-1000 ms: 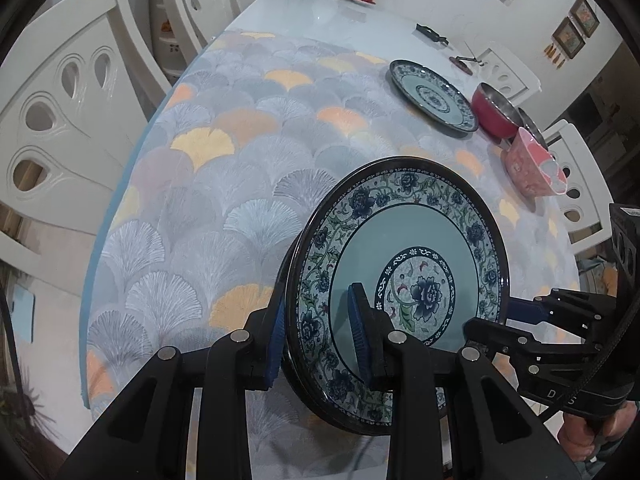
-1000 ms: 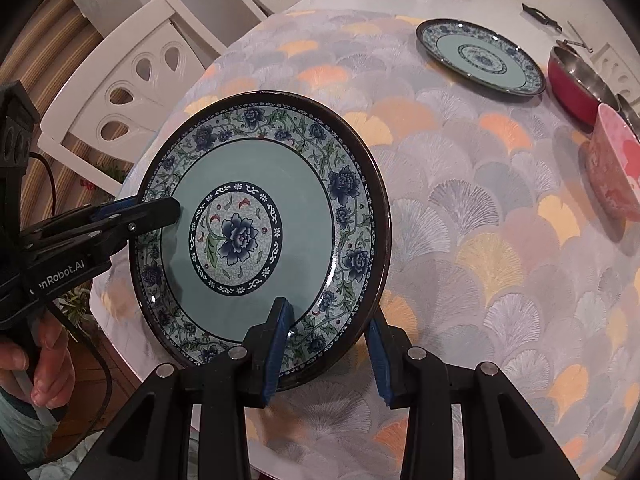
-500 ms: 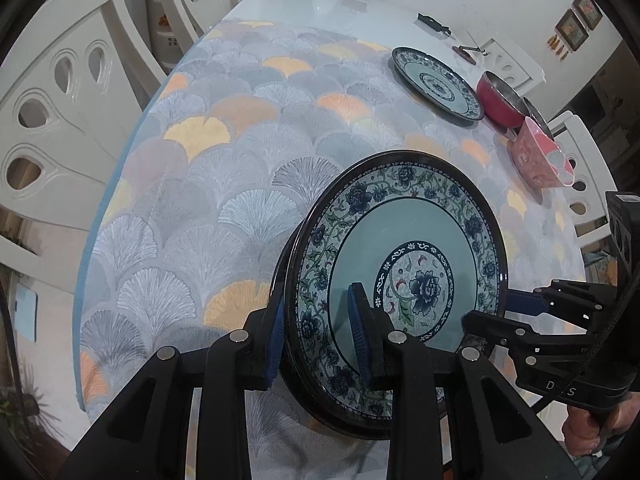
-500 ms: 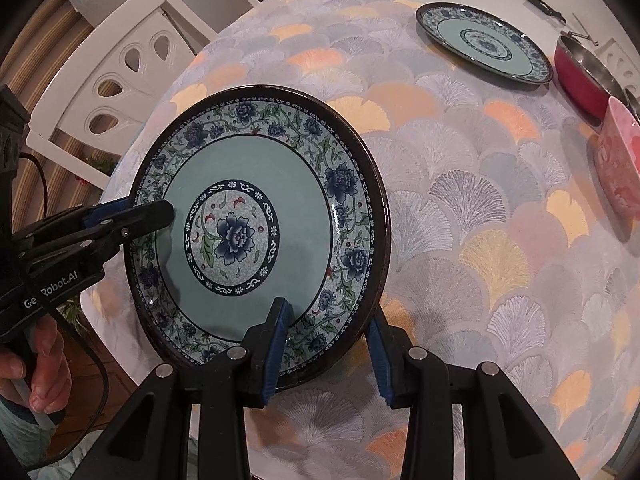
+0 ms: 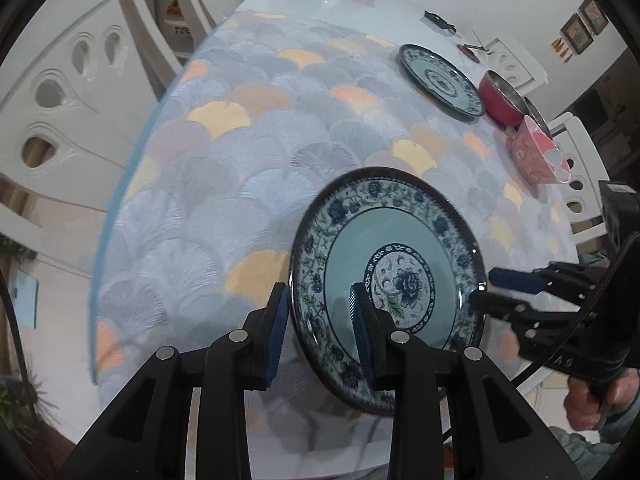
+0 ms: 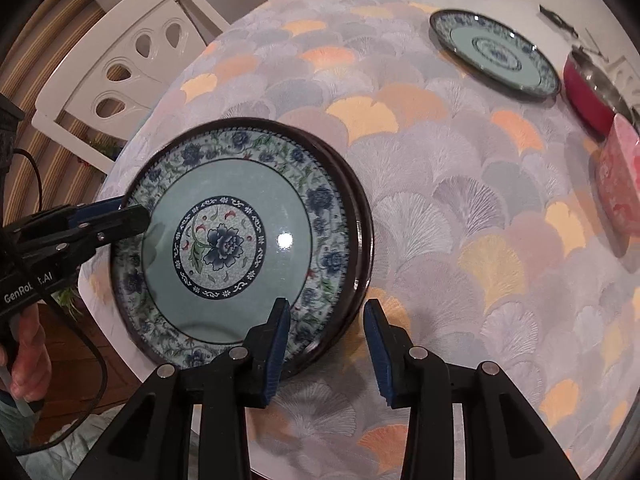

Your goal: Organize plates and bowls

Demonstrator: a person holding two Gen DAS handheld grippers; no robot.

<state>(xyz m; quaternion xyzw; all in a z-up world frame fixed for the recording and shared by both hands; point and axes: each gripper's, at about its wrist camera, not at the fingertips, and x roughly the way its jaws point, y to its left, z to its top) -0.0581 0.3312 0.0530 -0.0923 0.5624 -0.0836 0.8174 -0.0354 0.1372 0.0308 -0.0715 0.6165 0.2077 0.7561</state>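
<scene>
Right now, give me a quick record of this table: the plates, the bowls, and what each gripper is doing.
near plate: blue floral, at the table's near edge, rim between both grippers' fingers
left gripper: closed on near plate's rim
right gripper: straddles the rim; gap at one pad, grip unclear
far plate: same pattern, flat on the tablecloth
red bowl: beside far plate
pink bowl: next to red bowl

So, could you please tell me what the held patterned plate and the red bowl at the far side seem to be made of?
The patterned plate looks like glazed ceramic or porcelain: a glossy face with a sharp light glint and a printed blue floral design, though melamine cannot be ruled out. The red bowl seems to be metal, with a shiny silvery inside and a red coated outside.
</scene>
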